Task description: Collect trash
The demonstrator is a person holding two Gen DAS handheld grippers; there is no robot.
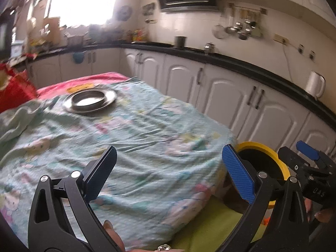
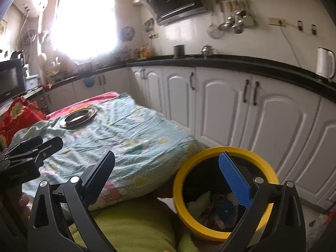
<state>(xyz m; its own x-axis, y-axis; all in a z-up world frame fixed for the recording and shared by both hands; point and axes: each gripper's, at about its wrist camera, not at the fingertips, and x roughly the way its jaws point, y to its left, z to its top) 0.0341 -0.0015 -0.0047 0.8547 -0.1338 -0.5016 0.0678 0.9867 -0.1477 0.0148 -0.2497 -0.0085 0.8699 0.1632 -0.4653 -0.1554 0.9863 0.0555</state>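
A steel plate point(image 1: 90, 100) sits at eleven o'clock on the cloth-covered tabletop point(image 1: 136, 138). The left tool point(image 1: 169, 172) gapes wide, empty. The right tool point(image 2: 167, 178) spreads wide above the yellow-rimmed bin point(image 2: 189, 210), trash point(image 2: 218, 208) inside at four o'clock.

Barely any readable text in here.

Only legible bit: pale embossed chars, approx. "UA5", upside down and blurry, on the black body of the right gripper point(image 1: 310, 163) at lower right of the left wrist view. In the right wrist view, faint lettering on the left gripper point(image 2: 35, 149) body at mid left, too smeared to read. Small white logo on the microwave point(image 2: 9, 82) front, far left, also unreadable. Nothing else w/ print.
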